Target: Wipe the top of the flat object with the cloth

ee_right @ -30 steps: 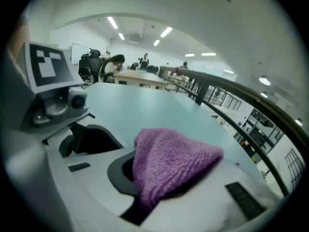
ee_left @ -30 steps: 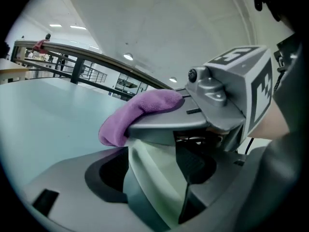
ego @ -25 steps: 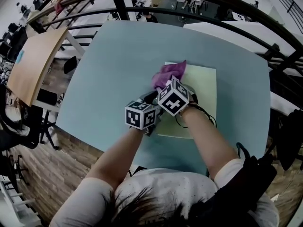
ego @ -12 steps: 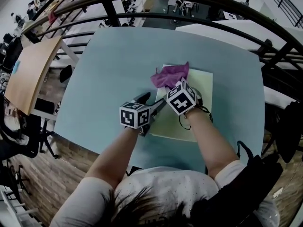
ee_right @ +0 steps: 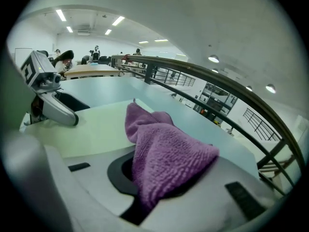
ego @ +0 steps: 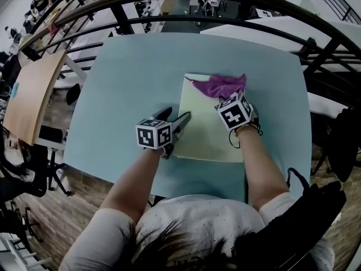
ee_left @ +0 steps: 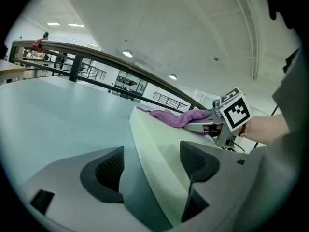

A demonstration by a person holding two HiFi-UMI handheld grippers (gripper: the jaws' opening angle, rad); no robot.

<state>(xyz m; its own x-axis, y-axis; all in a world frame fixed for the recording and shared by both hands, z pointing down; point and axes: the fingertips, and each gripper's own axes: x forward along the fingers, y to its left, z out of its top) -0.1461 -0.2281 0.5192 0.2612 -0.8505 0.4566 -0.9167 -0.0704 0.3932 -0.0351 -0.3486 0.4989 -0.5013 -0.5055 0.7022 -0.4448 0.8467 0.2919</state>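
A pale green flat board (ego: 214,134) lies on the light blue table (ego: 141,72). A purple cloth (ego: 217,86) rests on the board's far part, and my right gripper (ego: 225,98) is shut on it. In the right gripper view the cloth (ee_right: 164,153) bulges out between the jaws of that gripper (ee_right: 159,187) over the board (ee_right: 96,124). My left gripper (ego: 175,116) is at the board's left edge. Its jaws have just been opening and now stand wide. In the left gripper view the board's edge (ee_left: 159,139) runs between the jaws of the left gripper (ee_left: 152,163), unpressed.
A dark curved railing (ego: 169,16) runs beyond the table's far edge. A wooden table (ego: 28,89) stands to the left and a white one (ego: 254,27) at the back right. A black bag (ego: 299,219) hangs at the person's right side.
My right gripper has swept the cloth to the right along the board's far part. The left gripper has stayed at the board's left edge, its jaws wider apart.
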